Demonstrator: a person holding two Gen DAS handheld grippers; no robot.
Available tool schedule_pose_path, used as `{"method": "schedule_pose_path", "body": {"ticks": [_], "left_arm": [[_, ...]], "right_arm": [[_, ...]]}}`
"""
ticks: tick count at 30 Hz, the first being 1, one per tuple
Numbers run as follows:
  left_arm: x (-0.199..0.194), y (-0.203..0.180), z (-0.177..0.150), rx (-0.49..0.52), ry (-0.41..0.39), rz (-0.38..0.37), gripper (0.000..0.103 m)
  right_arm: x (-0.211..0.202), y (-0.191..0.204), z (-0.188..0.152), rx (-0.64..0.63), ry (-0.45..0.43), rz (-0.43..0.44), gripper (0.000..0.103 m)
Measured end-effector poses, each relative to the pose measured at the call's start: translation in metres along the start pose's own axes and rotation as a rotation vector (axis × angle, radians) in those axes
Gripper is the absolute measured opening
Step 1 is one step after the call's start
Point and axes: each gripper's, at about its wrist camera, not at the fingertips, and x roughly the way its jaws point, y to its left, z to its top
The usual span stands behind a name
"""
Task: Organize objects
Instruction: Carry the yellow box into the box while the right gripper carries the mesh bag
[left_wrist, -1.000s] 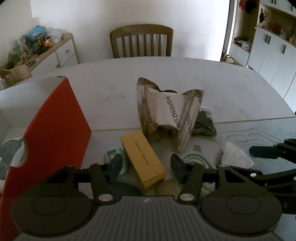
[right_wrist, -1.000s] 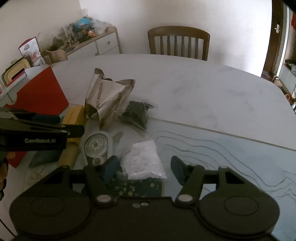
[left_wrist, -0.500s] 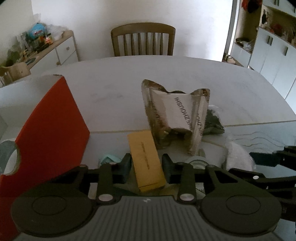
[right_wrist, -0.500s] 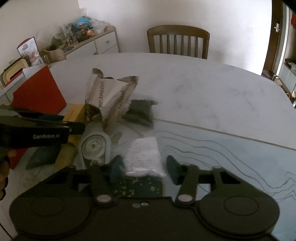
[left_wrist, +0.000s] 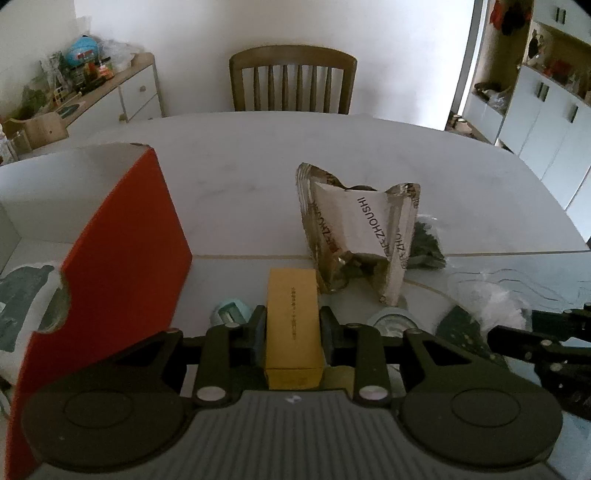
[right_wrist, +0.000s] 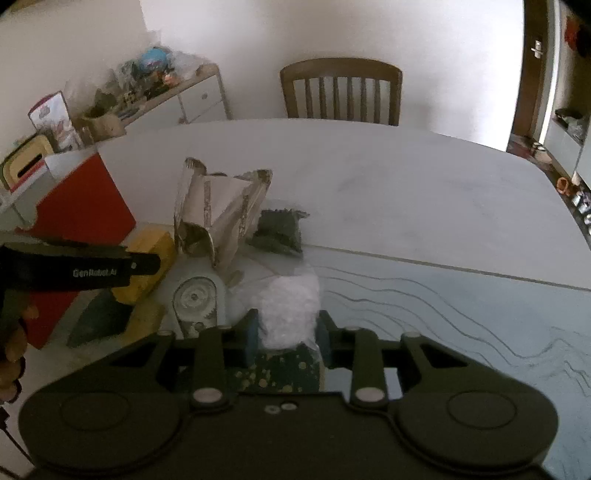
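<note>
A yellow box (left_wrist: 293, 314) lies lengthwise between the fingers of my left gripper (left_wrist: 291, 325). Its jaws are closing and both pads touch the box's sides. In the right wrist view a white plastic bag (right_wrist: 291, 306) sits between the fingers of my right gripper (right_wrist: 286, 332), whose jaws are also closing and squeeze the bag's sides. Under the bag lies a dark speckled packet (right_wrist: 277, 369). The left gripper's arm (right_wrist: 92, 269) crosses in from the left, over the yellow box (right_wrist: 147, 254).
A crumpled foil pouch (left_wrist: 354, 236) stands mid-table with a dark green bag (left_wrist: 424, 247) behind it. An open red box (left_wrist: 122, 258) stands at the left. A pale round case (right_wrist: 195, 299) lies between the grippers. A chair (left_wrist: 291, 81) stands beyond the table, a cluttered sideboard (left_wrist: 110, 92) far left.
Both grippers have narrowed from wide apart: the left onto the yellow box, which now lies straight between its fingers, the right onto the white bag. Neither hand has shifted much.
</note>
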Motion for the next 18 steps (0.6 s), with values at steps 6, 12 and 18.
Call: {"method": "schedule_pose_path", "body": {"ticks": [6,12,18], "left_arm": [[-0.021,0.005,-0.002,-0.008,-0.009,-0.03,0.029],[-0.049,0.014,-0.002,-0.023,-0.022,-0.061,0.029],[-0.083,0.03,-0.004,-0.024,-0.052,-0.101,0.029]], "right_arm": [[-0.023,0.005,-0.003,0.037,-0.018,0.006,0.03],[-0.05,0.024,-0.002,0.027,-0.046,0.01,0.03],[-0.075,0.047,0.004,0.021,-0.065,0.025,0.03]]}}
